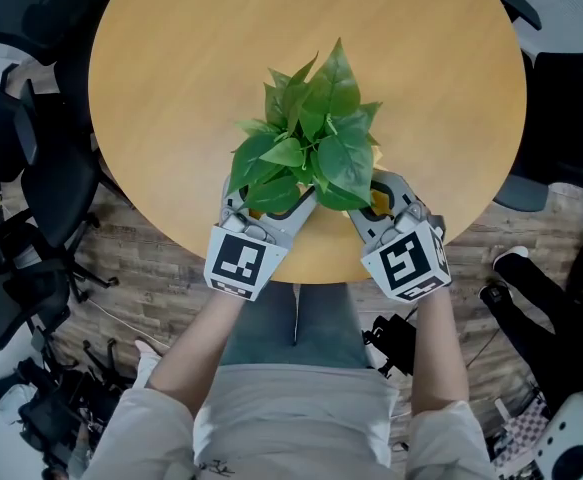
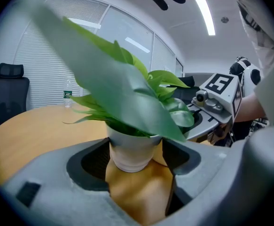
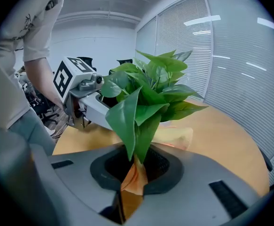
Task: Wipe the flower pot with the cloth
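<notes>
Plainly the risk is tipping: the flower pot, smooth, white and tapering, stands close to the near edge of the round wooden worktop, top-heavy under broad glossy leaves. The left gripper has its fingers spread wide, clasping the pot's 2 sides. The right gripper pinches the soft orange-yellow cloth. A hard sideways rub could shove the pot off or snag foliage.

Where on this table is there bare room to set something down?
The table is bare from the plant to the far rim and on either side. Crowded: the near edge, where the left gripper and right gripper flank the pot.
</notes>
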The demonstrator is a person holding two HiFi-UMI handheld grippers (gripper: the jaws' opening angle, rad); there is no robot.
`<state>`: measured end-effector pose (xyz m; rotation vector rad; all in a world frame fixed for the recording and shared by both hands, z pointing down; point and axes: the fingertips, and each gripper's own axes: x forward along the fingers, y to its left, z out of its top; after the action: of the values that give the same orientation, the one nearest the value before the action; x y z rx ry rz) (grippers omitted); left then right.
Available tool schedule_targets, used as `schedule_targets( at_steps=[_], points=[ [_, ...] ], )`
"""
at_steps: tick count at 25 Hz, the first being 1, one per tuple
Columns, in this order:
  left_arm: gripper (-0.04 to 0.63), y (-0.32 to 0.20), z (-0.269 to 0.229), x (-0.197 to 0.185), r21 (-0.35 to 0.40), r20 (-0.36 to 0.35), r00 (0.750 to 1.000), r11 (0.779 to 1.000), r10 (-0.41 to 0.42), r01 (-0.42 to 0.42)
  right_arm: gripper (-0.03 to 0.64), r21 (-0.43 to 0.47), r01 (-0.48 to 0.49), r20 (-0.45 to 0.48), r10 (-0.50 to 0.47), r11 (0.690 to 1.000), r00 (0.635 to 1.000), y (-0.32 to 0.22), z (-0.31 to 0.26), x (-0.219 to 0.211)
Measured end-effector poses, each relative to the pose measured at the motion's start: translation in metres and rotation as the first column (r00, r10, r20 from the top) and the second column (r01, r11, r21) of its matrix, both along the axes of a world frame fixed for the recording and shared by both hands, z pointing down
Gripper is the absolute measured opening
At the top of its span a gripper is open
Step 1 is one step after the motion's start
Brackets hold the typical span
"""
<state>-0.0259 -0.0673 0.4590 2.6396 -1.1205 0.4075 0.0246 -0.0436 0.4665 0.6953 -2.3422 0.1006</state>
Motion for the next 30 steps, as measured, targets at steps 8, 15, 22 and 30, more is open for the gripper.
schedule_targets(
  at_steps=[8,15,22,30],
  points=[
    [0.356,-0.002,0.001,0.001,-0.03,0.002,0.998,0.998,-0.063,0.063,0.046,-0.018,-0.003,0.022,0.003,1.0,1.0,0.006,0.001,-0.006],
    [0.356,-0.003,0.0,0.003,-0.033,-0.011,0.995,0.995,-0.095,0.095,0.046,-0.024,0.012,0.032,-0.012,1.0,0.999,0.013,0.001,-0.013],
    [0.354,0.0,0.005,0.003,-0.052,0.01,0.999,0.998,-0.046,0.047,0.046,-0.034,-0.005,0.053,0.007,0.999,0.999,0.014,0.002,-0.009],
    [0.356,0.004,0.014,-0.018,-0.061,0.025,0.991,0.99,0.132,-0.13,0.046,-0.048,-0.05,0.076,0.053,0.998,0.996,0.011,0.005,0.001]
  ],
)
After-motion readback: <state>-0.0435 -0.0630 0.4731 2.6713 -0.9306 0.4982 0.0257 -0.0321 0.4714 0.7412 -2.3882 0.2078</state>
